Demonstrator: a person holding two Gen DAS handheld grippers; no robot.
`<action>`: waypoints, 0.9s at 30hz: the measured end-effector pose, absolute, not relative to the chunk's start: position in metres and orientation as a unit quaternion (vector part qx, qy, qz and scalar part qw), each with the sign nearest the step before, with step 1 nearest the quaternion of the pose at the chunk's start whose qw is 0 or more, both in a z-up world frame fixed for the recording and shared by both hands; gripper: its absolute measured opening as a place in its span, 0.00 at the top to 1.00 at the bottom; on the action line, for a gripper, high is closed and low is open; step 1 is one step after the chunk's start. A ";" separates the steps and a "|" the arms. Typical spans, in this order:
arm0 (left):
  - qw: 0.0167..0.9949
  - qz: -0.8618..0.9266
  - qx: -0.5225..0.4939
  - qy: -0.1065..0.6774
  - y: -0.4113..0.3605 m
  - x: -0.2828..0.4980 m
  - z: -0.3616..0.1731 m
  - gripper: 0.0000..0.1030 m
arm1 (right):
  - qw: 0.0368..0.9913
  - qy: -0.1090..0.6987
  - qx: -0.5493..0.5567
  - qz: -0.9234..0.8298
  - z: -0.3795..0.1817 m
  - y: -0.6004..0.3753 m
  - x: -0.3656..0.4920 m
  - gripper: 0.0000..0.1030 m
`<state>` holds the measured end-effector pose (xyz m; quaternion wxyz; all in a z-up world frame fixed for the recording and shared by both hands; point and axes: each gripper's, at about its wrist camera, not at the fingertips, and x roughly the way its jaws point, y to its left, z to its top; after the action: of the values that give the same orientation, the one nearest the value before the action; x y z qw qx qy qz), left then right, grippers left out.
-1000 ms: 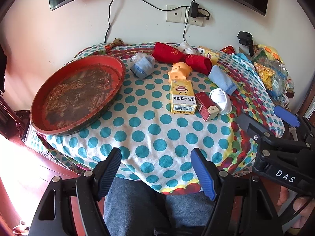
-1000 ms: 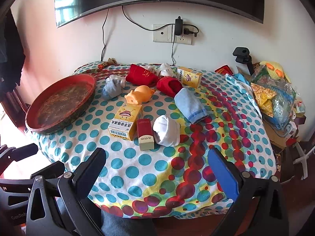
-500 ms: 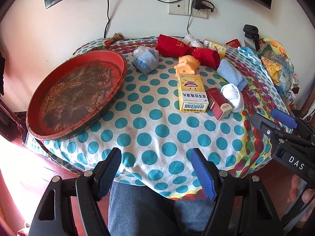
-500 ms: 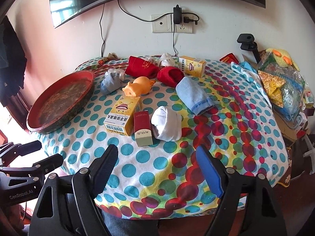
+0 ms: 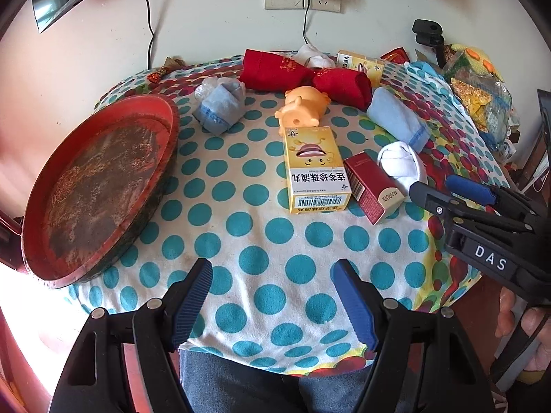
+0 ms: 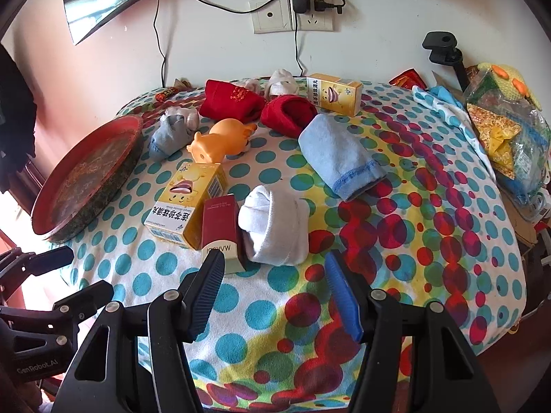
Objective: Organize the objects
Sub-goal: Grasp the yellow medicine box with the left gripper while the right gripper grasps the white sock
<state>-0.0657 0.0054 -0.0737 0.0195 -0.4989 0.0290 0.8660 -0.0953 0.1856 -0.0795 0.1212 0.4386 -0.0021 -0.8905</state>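
A round red tray sits at the table's left; it also shows in the right wrist view. Mid-table lie a yellow box, a red box, a rolled white sock, a light-blue sock, an orange pig toy, a grey sock bundle and red socks. My left gripper is open and empty above the near edge. My right gripper is open and empty, just short of the red box and white sock.
A second yellow box and a white sock lie at the far edge. Snack bags pile up at the right. A wall socket with charger and a screen are behind the polka-dot tablecloth.
Both grippers have moved forward over the table toward the objects. The right gripper's jaws have narrowed a little but stay open. No object has moved.
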 end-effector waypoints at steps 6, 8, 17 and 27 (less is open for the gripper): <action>0.031 0.865 -0.500 0.022 0.010 -0.079 -0.077 0.27 | 0.130 0.001 0.452 -0.883 -0.093 0.186 -0.118 0.46; 0.038 0.863 -0.504 0.017 0.011 -0.085 -0.078 0.27 | 0.136 0.002 0.456 -0.879 -0.097 0.185 -0.123 0.47; 0.055 0.865 -0.499 0.007 0.021 -0.104 -0.077 0.27 | 0.166 -0.014 0.453 -0.876 -0.107 0.178 -0.144 0.66; 0.039 0.856 -0.515 0.020 0.031 -0.132 -0.094 0.27 | 0.131 0.034 0.418 -0.898 -0.098 0.187 -0.203 0.67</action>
<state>-0.1325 0.0313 -0.0941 0.0387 -0.5152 0.0195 0.8560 -0.2027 0.1867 -0.0979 0.1309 0.4181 0.0342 -0.8983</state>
